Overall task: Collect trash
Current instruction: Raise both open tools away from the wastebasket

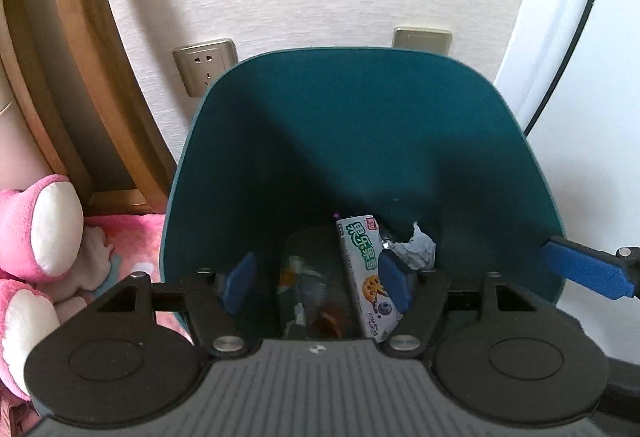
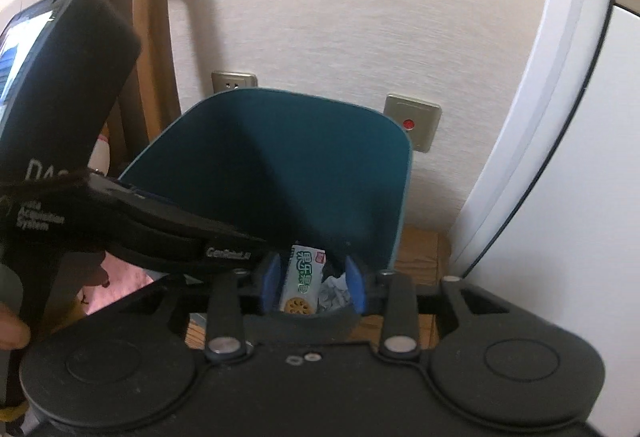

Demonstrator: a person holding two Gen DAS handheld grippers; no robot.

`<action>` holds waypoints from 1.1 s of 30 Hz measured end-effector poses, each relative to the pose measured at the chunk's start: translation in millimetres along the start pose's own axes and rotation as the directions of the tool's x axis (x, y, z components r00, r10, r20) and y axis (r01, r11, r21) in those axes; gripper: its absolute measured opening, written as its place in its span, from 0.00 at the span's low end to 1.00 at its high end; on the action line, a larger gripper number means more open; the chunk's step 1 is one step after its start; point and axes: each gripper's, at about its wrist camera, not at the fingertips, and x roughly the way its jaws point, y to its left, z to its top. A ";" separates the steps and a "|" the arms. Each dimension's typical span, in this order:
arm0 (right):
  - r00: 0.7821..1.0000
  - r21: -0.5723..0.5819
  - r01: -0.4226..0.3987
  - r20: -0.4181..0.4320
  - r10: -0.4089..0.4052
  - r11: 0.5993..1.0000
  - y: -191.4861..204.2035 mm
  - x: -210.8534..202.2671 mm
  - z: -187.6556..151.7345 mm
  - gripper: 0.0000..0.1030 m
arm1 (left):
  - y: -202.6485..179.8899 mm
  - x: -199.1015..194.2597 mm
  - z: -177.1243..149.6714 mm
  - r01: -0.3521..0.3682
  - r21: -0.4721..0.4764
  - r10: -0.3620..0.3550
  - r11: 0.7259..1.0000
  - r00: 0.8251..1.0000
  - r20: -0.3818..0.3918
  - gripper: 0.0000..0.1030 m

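Observation:
A teal trash bin (image 1: 360, 117) stands against the wall, its mouth facing me. On its bottom lie a white snack box with green lettering (image 1: 362, 269), a crumpled paper ball (image 1: 416, 249) and some wrappers (image 1: 304, 289). My left gripper (image 1: 318, 283) hangs open over the bin's near rim, with nothing pressed between its blue pads. One blue finger of the right gripper (image 1: 584, 269) reaches over the bin's right wall. In the right wrist view my right gripper (image 2: 314, 285) is open above the bin (image 2: 280, 157). The box (image 2: 304, 277) and the paper (image 2: 334, 295) lie below its pads, untouched.
A wooden chair frame (image 1: 60, 57) and a pink plush toy (image 1: 36, 237) stand left of the bin. Wall sockets (image 1: 206, 65) sit behind it. A white curved panel (image 1: 580, 37) rises on the right. The left gripper's body (image 2: 120, 217) and a person's thumb (image 2: 10, 329) fill the left of the right wrist view.

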 end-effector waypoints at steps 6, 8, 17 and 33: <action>0.999 0.031 -0.023 0.041 0.022 0.999 -3.2 -19.3 -3.9 0.37 | 4.3 -22.3 -8.3 0.011 -0.020 -0.010 1.000 0.999 0.034 0.66; 0.998 0.036 -0.036 0.052 0.034 0.999 -4.8 -26.4 -5.1 0.37 | 4.8 -33.1 -12.0 0.013 -0.018 -0.012 1.000 0.999 0.051 0.66; 0.991 0.031 -0.090 0.105 0.086 0.995 -1.2 -65.0 -25.1 0.41 | 10.5 -92.6 -45.3 0.047 -0.011 -0.045 0.999 0.989 0.142 0.66; 0.972 0.126 -0.189 0.163 0.167 0.974 5.0 -116.3 -133.7 0.61 | 17.1 -146.1 -169.8 0.071 -0.035 -0.062 0.997 0.977 0.203 0.78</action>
